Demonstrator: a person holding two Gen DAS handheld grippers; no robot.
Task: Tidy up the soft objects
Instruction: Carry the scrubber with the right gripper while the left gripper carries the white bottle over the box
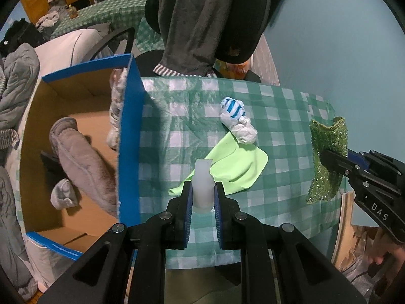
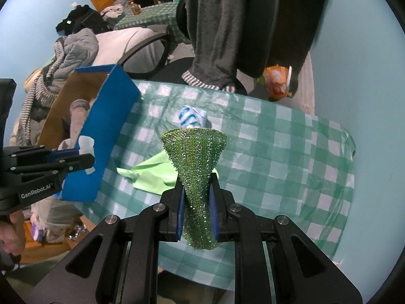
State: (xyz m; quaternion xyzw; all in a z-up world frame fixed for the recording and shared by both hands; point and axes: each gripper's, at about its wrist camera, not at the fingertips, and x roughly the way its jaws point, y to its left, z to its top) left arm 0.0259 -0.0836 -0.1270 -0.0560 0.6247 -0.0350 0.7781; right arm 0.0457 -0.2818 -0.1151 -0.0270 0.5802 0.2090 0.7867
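Observation:
My left gripper (image 1: 202,190) is shut on a pale white soft block (image 1: 202,182), held above the checked table just right of the blue cardboard box (image 1: 130,136); the gripper also shows in the right wrist view (image 2: 87,158). My right gripper (image 2: 196,192) is shut on a glittery green scrubber cloth (image 2: 196,157), held above the table; the cloth also shows in the left wrist view (image 1: 327,157). A lime green cloth (image 1: 233,169) and a white bundle with blue stripes (image 1: 236,119) lie on the table. Grey plush items (image 1: 81,162) lie inside the box.
The green checked tablecloth (image 1: 278,131) covers the table. A black office chair (image 1: 235,25) draped with a grey garment (image 1: 195,25) stands behind it. Clothes are heaped at the left (image 1: 17,88). A light blue wall (image 1: 341,50) is at the right.

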